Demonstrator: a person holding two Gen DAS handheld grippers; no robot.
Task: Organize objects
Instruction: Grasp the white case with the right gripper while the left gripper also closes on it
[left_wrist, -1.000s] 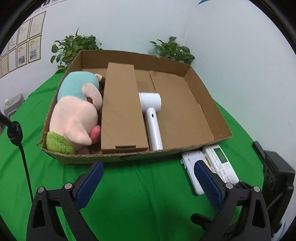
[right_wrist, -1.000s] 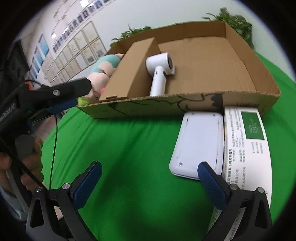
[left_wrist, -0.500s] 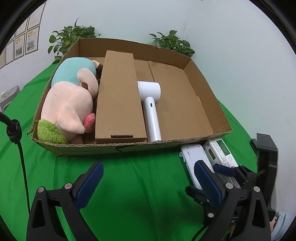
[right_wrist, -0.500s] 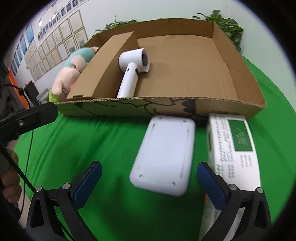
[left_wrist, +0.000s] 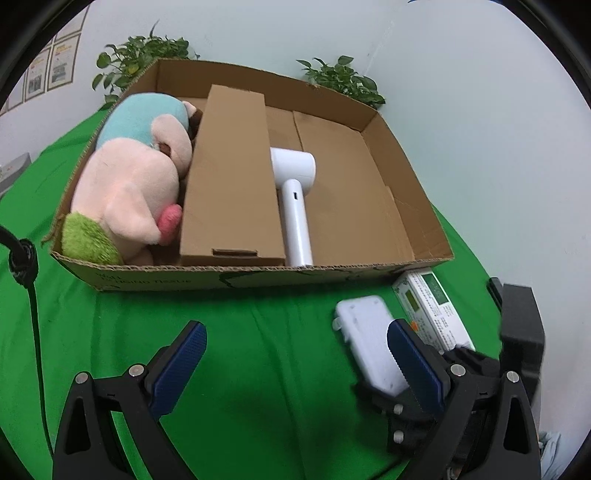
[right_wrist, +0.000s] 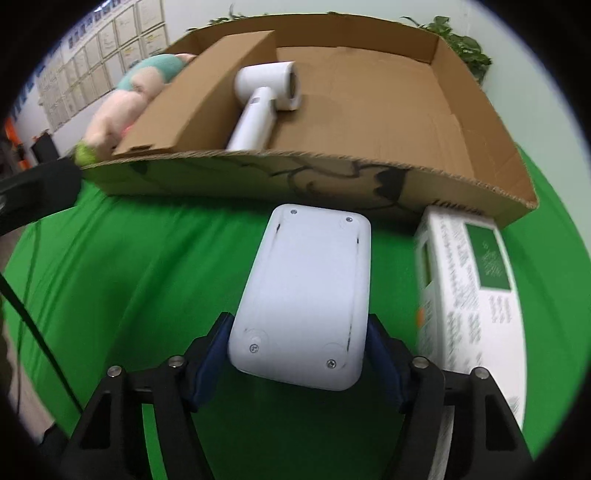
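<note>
My right gripper is shut on a flat white plastic device, its blue pads against both long sides, just in front of the cardboard box. The device also shows in the left wrist view. A white carton with green labels lies right of it. In the box lie a white hair dryer, a long brown carton and a pink and teal plush toy. My left gripper is open and empty above the green cloth.
The box front wall stands between the grippers and the box floor; bare floor lies right of the hair dryer. A black cable hangs at the left. Potted plants stand behind the box. A black block sits at the right.
My right gripper moved forward over the white device and closed on its sides. The left gripper stayed open and shifted only slightly.
</note>
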